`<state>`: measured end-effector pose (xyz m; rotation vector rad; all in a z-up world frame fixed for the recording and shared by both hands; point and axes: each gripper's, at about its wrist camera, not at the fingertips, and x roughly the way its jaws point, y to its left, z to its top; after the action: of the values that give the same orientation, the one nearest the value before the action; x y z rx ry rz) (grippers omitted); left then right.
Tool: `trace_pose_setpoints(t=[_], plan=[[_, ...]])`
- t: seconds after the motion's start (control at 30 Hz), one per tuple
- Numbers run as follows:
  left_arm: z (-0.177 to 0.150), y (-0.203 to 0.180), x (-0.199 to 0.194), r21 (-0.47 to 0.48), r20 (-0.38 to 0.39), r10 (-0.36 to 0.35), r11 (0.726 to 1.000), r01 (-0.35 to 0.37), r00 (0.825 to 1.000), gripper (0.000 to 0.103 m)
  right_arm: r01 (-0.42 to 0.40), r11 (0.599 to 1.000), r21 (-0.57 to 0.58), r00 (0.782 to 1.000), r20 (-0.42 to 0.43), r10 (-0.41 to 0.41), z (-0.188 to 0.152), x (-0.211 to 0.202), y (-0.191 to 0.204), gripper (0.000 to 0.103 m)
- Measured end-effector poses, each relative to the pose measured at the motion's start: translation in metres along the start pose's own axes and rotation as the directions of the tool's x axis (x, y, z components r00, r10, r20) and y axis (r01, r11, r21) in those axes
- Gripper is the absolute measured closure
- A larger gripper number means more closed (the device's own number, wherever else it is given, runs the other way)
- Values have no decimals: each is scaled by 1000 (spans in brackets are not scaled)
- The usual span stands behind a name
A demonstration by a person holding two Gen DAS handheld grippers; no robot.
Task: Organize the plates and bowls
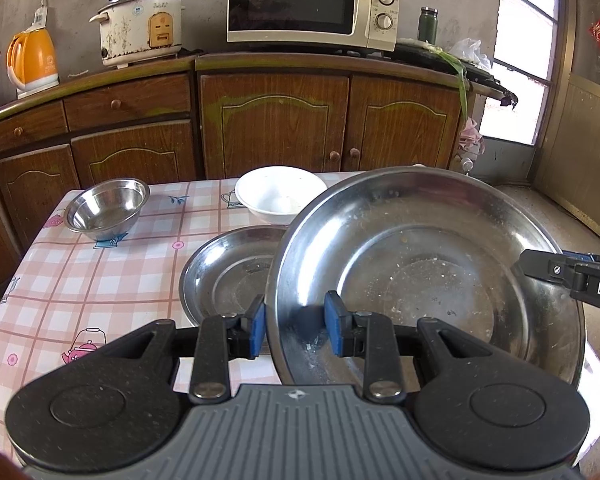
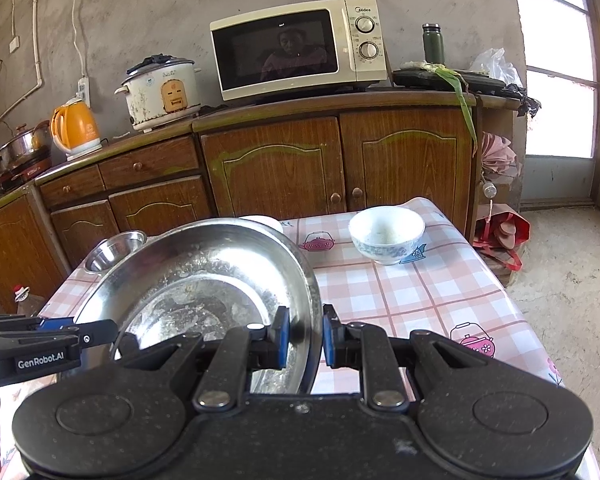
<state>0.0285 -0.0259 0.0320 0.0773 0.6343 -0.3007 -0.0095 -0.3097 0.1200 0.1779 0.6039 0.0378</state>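
Observation:
A large steel plate (image 1: 428,272) (image 2: 204,280), smeared with residue, hangs tilted above the checked table (image 1: 100,280) (image 2: 420,300), held from both sides. My left gripper (image 1: 296,320) (image 2: 100,330) is shut on its left rim, blue pads on either face. On the opposite rim my right gripper (image 2: 304,336) (image 1: 540,268) is shut too. A second steel plate (image 1: 224,276) lies on the cloth, partly hidden under the held one. Behind it stands a white bowl (image 1: 280,196) (image 2: 264,222). A small steel bowl (image 1: 108,208) (image 2: 116,252) sits at the far left, a blue-patterned bowl (image 2: 386,236) at the far right.
Wooden cabinets (image 1: 276,128) run behind the table, carrying a microwave (image 1: 312,2), a rice cooker (image 1: 140,28) and an orange kettle (image 1: 32,60). Bare concrete floor (image 2: 560,300) lies to the table's right, with a red bag (image 2: 504,236) by the cabinet end.

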Motion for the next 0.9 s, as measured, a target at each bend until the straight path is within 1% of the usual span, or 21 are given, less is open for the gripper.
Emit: trace_pose_setpoints(t=[0.9], plan=[[-28, 15, 4, -24, -76, 2, 1000, -3, 997, 73, -18, 1000, -24, 997, -82, 16, -30, 7, 14, 81]])
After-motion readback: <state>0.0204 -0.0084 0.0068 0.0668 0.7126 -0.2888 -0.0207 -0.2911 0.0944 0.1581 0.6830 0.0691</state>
